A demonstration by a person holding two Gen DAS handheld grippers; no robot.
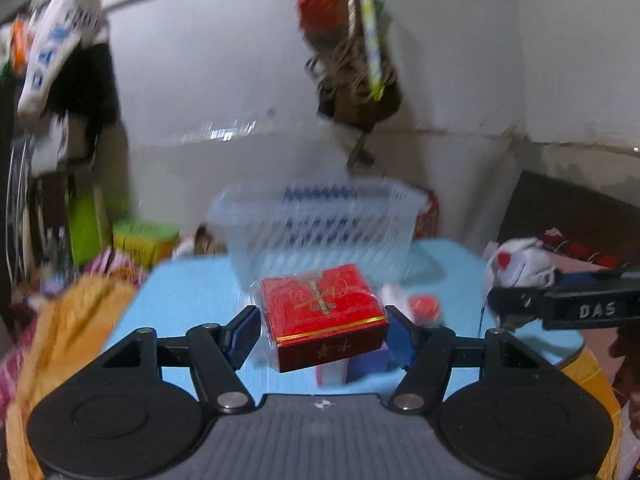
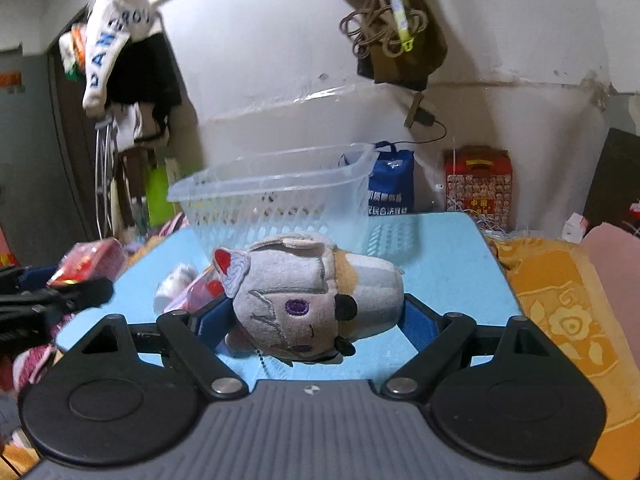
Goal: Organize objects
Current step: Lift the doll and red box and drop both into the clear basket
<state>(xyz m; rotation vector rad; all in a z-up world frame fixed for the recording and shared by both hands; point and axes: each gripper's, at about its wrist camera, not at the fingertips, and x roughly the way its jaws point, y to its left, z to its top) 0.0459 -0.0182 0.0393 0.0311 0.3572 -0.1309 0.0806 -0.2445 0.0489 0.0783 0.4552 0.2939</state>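
My left gripper (image 1: 322,330) is shut on a red box (image 1: 324,312) wrapped in clear film and holds it above the blue table (image 1: 192,292). A clear plastic basket (image 1: 320,228) stands at the table's far side, just beyond the box. My right gripper (image 2: 316,316) is shut on a grey plush toy (image 2: 312,300) with a red-and-white ear, held above the table (image 2: 448,264) in front of the basket (image 2: 280,204). The right gripper and its toy (image 1: 524,268) show at the right of the left wrist view. The left gripper and red box (image 2: 88,264) show at the left of the right wrist view.
Small items lie on the table under the grippers: a white-and-red piece (image 1: 424,308) and a pink packet (image 2: 196,288). An orange blanket (image 2: 560,320) borders the table on the right. A blue bag (image 2: 390,182) and a red carton (image 2: 478,184) stand behind by the wall.
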